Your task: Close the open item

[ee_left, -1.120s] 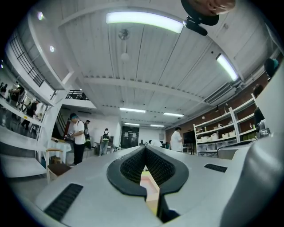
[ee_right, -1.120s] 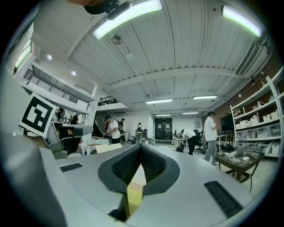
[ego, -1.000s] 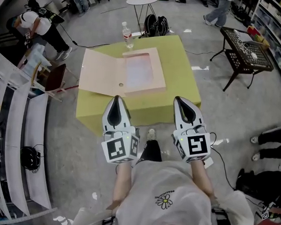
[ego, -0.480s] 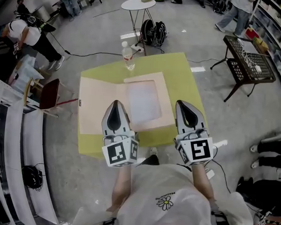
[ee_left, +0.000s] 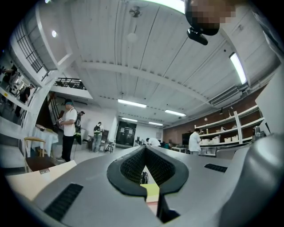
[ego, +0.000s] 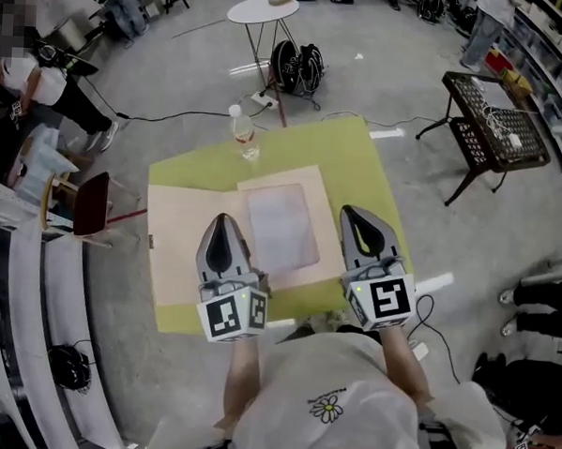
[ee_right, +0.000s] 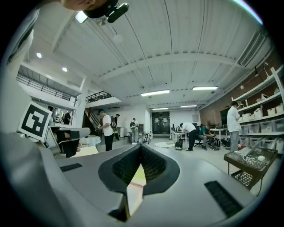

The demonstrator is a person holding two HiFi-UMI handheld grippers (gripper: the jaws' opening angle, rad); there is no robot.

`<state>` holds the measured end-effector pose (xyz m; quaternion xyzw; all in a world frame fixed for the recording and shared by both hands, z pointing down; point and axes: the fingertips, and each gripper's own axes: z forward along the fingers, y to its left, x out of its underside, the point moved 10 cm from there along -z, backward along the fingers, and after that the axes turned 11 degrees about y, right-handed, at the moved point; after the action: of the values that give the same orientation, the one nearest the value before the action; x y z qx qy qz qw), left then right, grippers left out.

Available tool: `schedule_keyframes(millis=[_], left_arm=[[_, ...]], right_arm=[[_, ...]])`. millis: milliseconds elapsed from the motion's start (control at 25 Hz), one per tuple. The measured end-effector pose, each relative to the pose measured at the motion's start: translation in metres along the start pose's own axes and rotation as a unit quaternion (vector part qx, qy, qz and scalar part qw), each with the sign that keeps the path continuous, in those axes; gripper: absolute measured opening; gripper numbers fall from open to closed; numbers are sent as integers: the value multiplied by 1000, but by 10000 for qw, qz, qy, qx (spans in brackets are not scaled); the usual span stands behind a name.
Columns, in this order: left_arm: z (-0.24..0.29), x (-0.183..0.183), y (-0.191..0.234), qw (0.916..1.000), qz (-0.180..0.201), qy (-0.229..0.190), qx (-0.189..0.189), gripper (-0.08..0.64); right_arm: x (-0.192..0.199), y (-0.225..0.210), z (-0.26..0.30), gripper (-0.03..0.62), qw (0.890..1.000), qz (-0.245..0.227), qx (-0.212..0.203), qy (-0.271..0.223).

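both tools sit closest, at 6 o'clock in the head view: left gripper [ego: 223,223] clenched, nothing btwn its jaws; right gripper [ego: 354,219] likewise squeezed tight on air, empty

just past their tips is the task's thing, the folder [ego: 182,237], pale pink, lying flat and fully open on the yellow-green table [ego: 360,157]. its cover flap is spread out toward 9 o'clock, and a white sheet [ego: 279,226] lies on the half toward 12

progress, imo: nothing done yet. neither tool touches the folder as far as i can tell; the flap has yet to be caught at its edge and swung over the sheet

further out at 12 is a water bottle [ego: 243,132] on the table's far edge, then a round white table [ego: 264,10] w/ black bags [ego: 297,65] at its foot, and a black wire-top stand [ego: 494,108] at 2

writing: only square markers on the gripper cubes, no words. bottle label and the small tag on the folder's 9 o'clock edge are too small to read
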<state>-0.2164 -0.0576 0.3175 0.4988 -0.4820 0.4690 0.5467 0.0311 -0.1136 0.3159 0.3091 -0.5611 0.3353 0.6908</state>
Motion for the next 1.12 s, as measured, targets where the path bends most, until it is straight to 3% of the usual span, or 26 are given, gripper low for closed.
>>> schedule_keyframes(millis=[440, 600, 920, 960, 1040, 1120], left_arm=[[-6, -2, -2, 9988, 106, -37, -480, 14], [-13, 0, 3, 9979, 102, -33, -632, 14], [-42, -13, 34, 9879, -98, -470, -1472, 15], [-45, -15, 41, 9877, -145, -478, -1481, 25], [-56, -18, 55, 9877, -262, -448, -1473, 111], [-69, -16, 68, 9858, -314, -434, -1591, 134]], right_arm=[[-8, -6, 13, 12, 9990, -203, -370, -164], [-8, -3, 15, 12, 9984, -40, -560, -109], [-13, 5, 20, 12, 9955, -155, -928, -105], [-13, 7, 22, 12, 9947, -189, -1007, -77], [-14, 14, 25, 12, 9930, -250, -1156, -21], [-12, 22, 26, 12, 9914, -266, -1282, 32]])
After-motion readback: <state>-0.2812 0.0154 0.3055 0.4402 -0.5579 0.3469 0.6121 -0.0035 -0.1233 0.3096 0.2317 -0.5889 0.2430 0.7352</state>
